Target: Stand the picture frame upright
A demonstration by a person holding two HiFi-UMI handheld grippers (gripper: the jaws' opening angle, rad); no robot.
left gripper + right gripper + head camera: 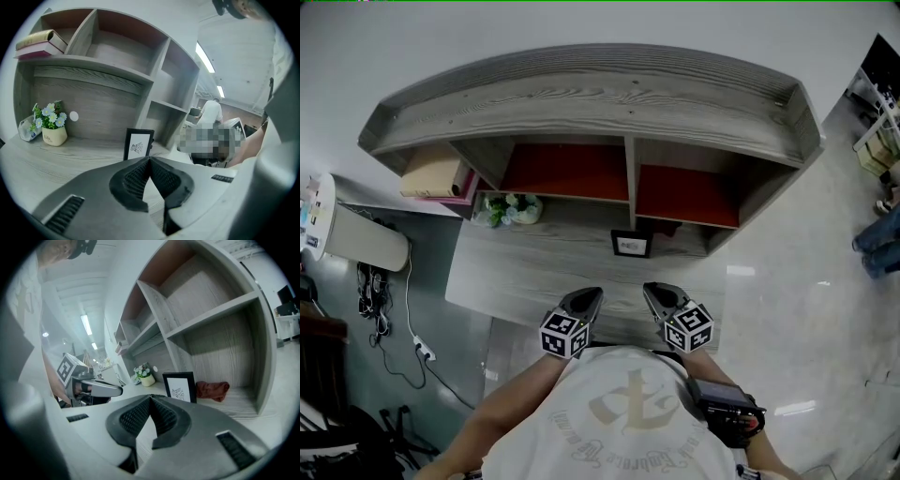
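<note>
Grey wood grain covers the worktop (534, 267) and the shelf unit (600, 94) in the head view. The picture frame (632, 244) stands at the back of the worktop, just in front of the shelf's upright divider. The left gripper (593, 293) and right gripper (649, 289) hover side by side near the front edge, apart from the frame and aimed toward it. A flower pot (511, 208) sits further left.

In the left gripper view, the fingers (133, 180) are pressed together at the tips with nothing between them. Beyond them the frame (138, 144) stands upright, long axis vertical, its printed face toward the gripper.

In the right gripper view, the fingers (136, 418) are likewise closed and empty. The frame (179, 386) stands in portrait, facing this way, with a red cloth (213, 390) just beside it on its right.
</note>
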